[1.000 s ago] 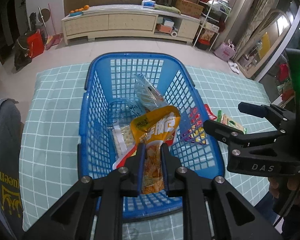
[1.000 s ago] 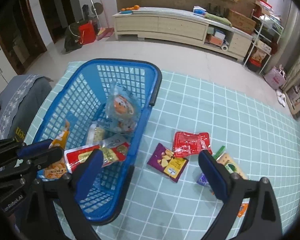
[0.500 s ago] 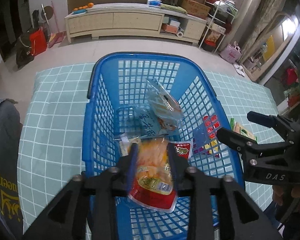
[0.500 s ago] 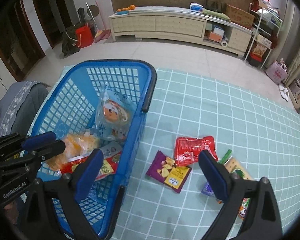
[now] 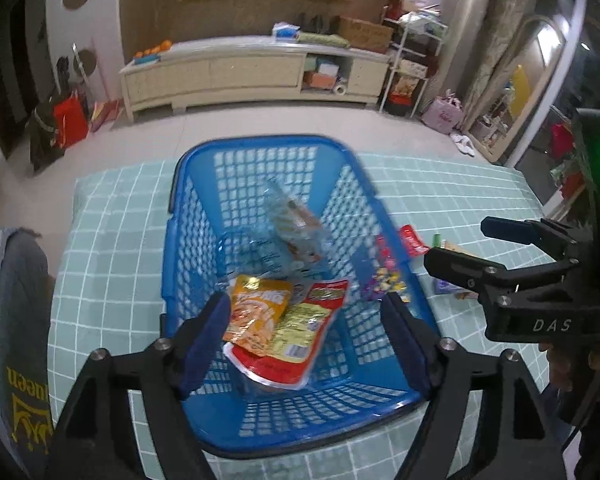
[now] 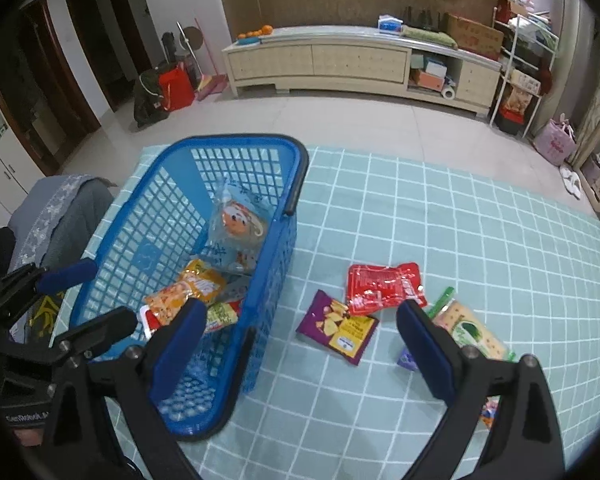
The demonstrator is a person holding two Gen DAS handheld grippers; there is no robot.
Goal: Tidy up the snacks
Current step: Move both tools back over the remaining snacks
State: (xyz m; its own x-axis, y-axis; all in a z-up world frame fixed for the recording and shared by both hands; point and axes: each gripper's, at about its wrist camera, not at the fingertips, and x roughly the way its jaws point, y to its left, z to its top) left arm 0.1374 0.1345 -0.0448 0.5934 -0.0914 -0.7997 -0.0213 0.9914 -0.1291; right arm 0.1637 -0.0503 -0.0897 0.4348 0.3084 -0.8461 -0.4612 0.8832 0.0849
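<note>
Gone from the left gripper [image 5: 306, 332] is the orange snack packet [image 5: 256, 314]: a second ago it was pinched between those fingers, and now the jaws stand wide apart with nothing between them, hovering over the near end of the blue basket [image 5: 172, 248]. That packet lies flat on the basket floor, overlapping the top of a red-and-yellow packet [image 5: 296, 336] beneath it. Further back, a clear blue-tinted bag [image 5: 296, 220] leans against the right-hand mesh wall.

From the right wrist view the same basket [image 6: 260, 264] sits on the left of the pale green checked tablecloth [image 6: 480, 240], and the orange packet [image 6: 184, 292] shows inside it, near the cartoon-printed bag [image 6: 236, 228]. The right gripper [image 6: 300, 344] is spread wide too, holding nothing, poised above the cloth just right of the basket. Outside the basket, still waiting, lie a purple chips packet [image 6: 340, 328] touching a red packet [image 6: 384, 288], with a tan-and-green packet [image 6: 472, 332] near the right finger; a small purple item beside it is mostly hidden. Across the room, a long cream cabinet [image 6: 340, 64] runs along the wall.
</note>
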